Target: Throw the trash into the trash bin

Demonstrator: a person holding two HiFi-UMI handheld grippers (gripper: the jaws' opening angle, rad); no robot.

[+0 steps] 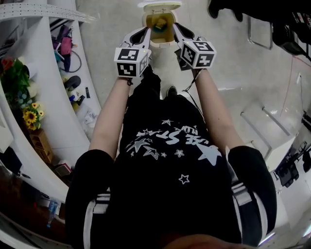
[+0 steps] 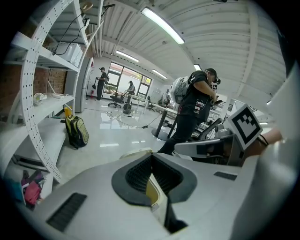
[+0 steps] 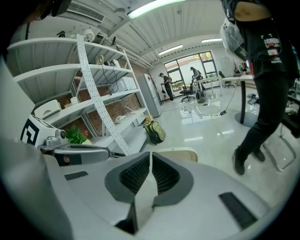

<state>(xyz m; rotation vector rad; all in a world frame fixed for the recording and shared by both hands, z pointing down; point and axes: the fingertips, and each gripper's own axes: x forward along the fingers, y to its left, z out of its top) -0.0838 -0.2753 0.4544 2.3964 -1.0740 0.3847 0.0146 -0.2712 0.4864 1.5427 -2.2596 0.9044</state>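
A cream trash bin (image 1: 167,38) stands on the floor ahead of the person with its lid (image 1: 159,5) flipped up. Yellowish trash (image 1: 156,21) with a green piece lies inside it. My left gripper (image 1: 147,32) hangs over the bin's left rim and my right gripper (image 1: 175,26) over its right rim. In the left gripper view the left gripper (image 2: 151,158) has its jaws together with nothing between the pads, and the bin's lid (image 2: 135,153) peeks out beyond them. The right gripper (image 3: 150,157) is likewise shut and empty, with the lid (image 3: 180,152) just beyond.
Curved white shelves (image 1: 46,92) with flowers (image 1: 30,115) and clutter run along the left. A yellow-green backpack (image 2: 77,131) sits under a shelf. Someone in black (image 2: 193,110) stands at desks farther off. Metal frames (image 1: 265,119) lie on the floor to the right.
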